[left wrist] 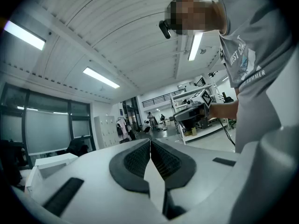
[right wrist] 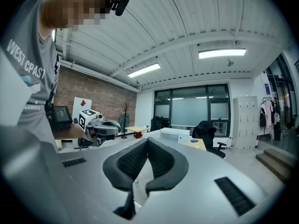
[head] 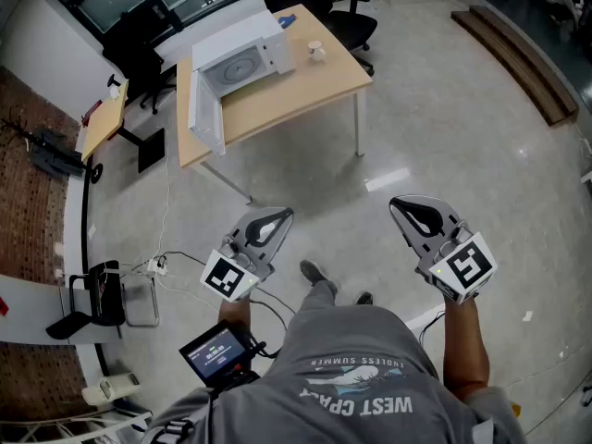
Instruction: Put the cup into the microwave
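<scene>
- Left gripper (head: 280,215) and right gripper (head: 400,204) are sitting fully closed, gripping nothing, well apart from the table (head: 310,89).
- Cup (head: 316,51) is standing there near the open-doored microwave (head: 242,63); jaws arriving unopened are risking toppling it.

My right gripper (right wrist: 147,140) points level, its two black ribbed pads pressed together at the tips with nothing between them. Far ahead, just past the tips, a white microwave (right wrist: 170,134) sits on a light wooden table (right wrist: 200,145), with a black office chair (right wrist: 209,129) to its right. At the near left my left gripper (right wrist: 105,128) hangs before a brick wall (right wrist: 100,99), and grey lockers (right wrist: 246,122) stand at the far right.
</scene>
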### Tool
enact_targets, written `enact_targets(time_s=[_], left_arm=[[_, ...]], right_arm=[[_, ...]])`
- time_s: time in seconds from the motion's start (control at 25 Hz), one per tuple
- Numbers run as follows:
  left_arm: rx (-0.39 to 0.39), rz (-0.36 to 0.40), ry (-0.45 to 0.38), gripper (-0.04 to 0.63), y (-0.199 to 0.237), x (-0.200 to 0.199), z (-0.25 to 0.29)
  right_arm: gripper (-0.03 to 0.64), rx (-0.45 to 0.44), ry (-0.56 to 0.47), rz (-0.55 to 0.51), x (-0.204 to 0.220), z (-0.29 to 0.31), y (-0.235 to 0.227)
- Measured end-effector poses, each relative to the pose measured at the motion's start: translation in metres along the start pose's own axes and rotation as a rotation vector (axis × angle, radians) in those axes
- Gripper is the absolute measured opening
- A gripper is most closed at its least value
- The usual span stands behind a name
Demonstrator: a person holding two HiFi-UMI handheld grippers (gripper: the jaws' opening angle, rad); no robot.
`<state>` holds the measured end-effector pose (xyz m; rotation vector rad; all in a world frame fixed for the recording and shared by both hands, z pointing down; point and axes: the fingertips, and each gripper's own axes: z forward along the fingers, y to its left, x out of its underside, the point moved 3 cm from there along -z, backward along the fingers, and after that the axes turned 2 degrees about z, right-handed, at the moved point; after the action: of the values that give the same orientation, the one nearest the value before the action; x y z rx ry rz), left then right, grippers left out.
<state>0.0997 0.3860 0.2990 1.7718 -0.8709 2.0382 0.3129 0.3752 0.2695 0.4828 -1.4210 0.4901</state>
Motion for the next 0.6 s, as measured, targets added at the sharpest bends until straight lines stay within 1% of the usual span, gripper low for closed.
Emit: enact_targets(time_s=[0.12, 0.36, 0.44, 0.6], left_arm=[[0.002, 0.0, -0.01, 0.023, 0.001, 0.0, 0.001], [0.007, -0.006, 0.0, 0.023, 0.005, 0.006, 0.002], [0.007, -0.012, 0.003, 0.023, 0.012, 0.008, 0.004], [0.01, -0.02, 0.006, 0.023, 0.042, 0.019, 0.014]], right_arm=[[0.019, 0.005, -0.001, 0.0, 0.001, 0.002, -0.002], [0.02, 0.005, 0.006, 0.004, 0.005, 0.008, -0.004], [0.02, 0.005, 0.01, 0.01, 0.005, 0.015, -0.008], [0.02, 0.001, 0.013, 0.019, 0.006, 0.045, -0.025]])
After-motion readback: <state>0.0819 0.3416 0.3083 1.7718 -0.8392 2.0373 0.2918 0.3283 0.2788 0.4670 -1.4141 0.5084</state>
